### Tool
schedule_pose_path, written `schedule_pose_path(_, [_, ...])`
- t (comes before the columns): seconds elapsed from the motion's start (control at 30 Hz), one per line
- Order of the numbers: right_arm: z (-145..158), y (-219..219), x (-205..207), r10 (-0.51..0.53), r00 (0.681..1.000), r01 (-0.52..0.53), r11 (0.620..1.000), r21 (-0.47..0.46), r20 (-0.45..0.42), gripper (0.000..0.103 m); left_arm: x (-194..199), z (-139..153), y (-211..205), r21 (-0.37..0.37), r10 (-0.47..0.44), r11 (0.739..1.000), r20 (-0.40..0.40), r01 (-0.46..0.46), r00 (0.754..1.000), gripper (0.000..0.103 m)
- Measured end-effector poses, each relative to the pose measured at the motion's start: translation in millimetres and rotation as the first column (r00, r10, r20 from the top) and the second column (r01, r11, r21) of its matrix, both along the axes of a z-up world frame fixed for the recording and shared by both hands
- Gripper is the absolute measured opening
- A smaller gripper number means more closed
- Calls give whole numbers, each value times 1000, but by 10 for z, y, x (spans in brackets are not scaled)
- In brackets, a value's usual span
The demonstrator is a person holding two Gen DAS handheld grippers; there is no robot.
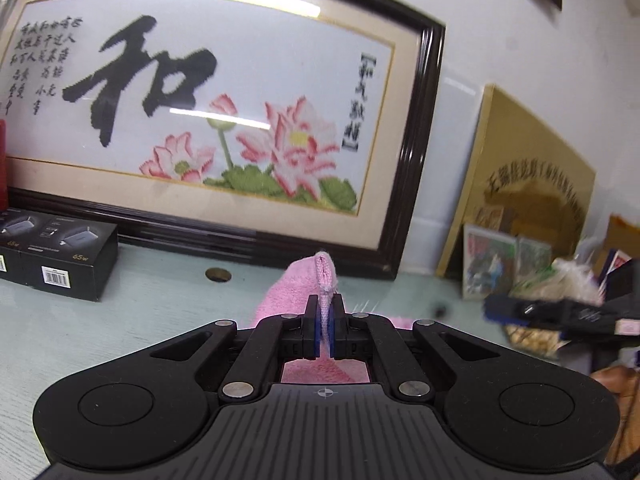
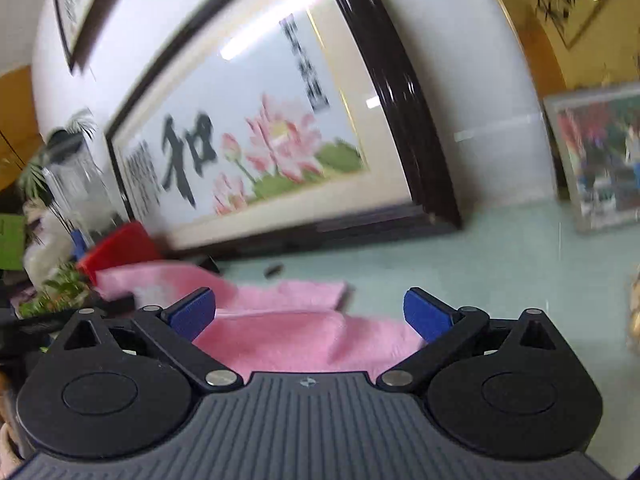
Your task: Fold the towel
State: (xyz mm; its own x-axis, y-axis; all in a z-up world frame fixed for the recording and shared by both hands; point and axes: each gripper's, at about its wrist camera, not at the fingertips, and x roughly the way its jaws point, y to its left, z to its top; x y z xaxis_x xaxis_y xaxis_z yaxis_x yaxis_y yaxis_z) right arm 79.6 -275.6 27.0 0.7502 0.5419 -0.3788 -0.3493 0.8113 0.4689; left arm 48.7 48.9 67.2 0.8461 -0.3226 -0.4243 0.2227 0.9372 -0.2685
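A pink towel [image 1: 288, 292] is pinched at its hemmed edge between the blue pads of my left gripper [image 1: 325, 320], which is shut on it and holds that edge raised above the pale green table [image 1: 160, 320]. In the right wrist view the same pink towel [image 2: 288, 340] lies rumpled on the table under and ahead of my right gripper [image 2: 310, 314]. That gripper stands wide open, its blue pads [image 2: 192, 314] apart with nothing between them. The right gripper [image 1: 560, 314] also shows at the right edge of the left wrist view, blurred.
A large framed lotus embroidery [image 1: 224, 120] leans on the wall at the back of the table. Black boxes [image 1: 60, 256] sit at the left, a gold plaque [image 1: 532, 184] and small pictures [image 1: 504, 260] at the right. A red box [image 2: 120, 244] and plants [image 2: 52, 284] lie left of the towel.
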Motion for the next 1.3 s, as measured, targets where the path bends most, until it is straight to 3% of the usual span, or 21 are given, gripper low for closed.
schedule_pose_path(0.13, [-219, 30, -9, -50, 996, 45, 996, -72, -75, 99, -26, -29, 182, -48, 13, 999, 0, -13, 1000, 3])
schedule_pose_path(0.23, [-325, -86, -1, -73, 991, 67, 996, -56, -110, 94, -45, -51, 319, -83, 22, 996, -1, -22, 1000, 3])
schedule_pose_path(0.47, [-438, -117, 129, -19, 987, 38, 993, 114, -163, 82, -106, -116, 600, -151, 37, 988, -5, -38, 999, 3])
schedule_pose_path(0.57, [-444, -57, 131, -10, 988, 28, 993, 112, -156, 73, -115, -125, 567, -137, 32, 990, -2, -32, 999, 4])
schedule_pose_path(0.63, [-448, -8, 142, -4, 988, 19, 995, 94, -157, 55, -123, -139, 577, -136, 36, 990, -4, -36, 999, 4])
schedule_pose_path(0.67, [-453, 12, 151, 0, 987, 15, 996, 87, -162, 54, -116, -146, 597, -145, 40, 989, -10, -41, 999, 4])
schedule_pose_path(0.8, [-503, 86, 171, -14, 980, 27, 997, 65, -197, 55, -89, -182, 702, -190, 53, 980, -39, -59, 998, 4])
schedule_pose_path(0.97, [-552, 27, 219, 14, 964, 37, 982, 184, -267, 57, -112, -221, 751, -190, 48, 980, -48, -57, 998, 4])
schedule_pose_path(1.07, [-566, 26, 234, 13, 954, 53, 976, 210, -301, 44, -112, -221, 755, -186, 43, 981, -51, -52, 998, 4])
schedule_pose_path(1.17, [-551, 15, 181, -15, 957, 73, 980, 187, -290, 18, -105, -238, 770, -186, 43, 981, -63, -54, 997, 5])
schedule_pose_path(1.3, [-507, 4, 123, -41, 965, 88, 981, 175, -259, 7, -54, -285, 787, -190, 48, 980, -103, -67, 993, 5])
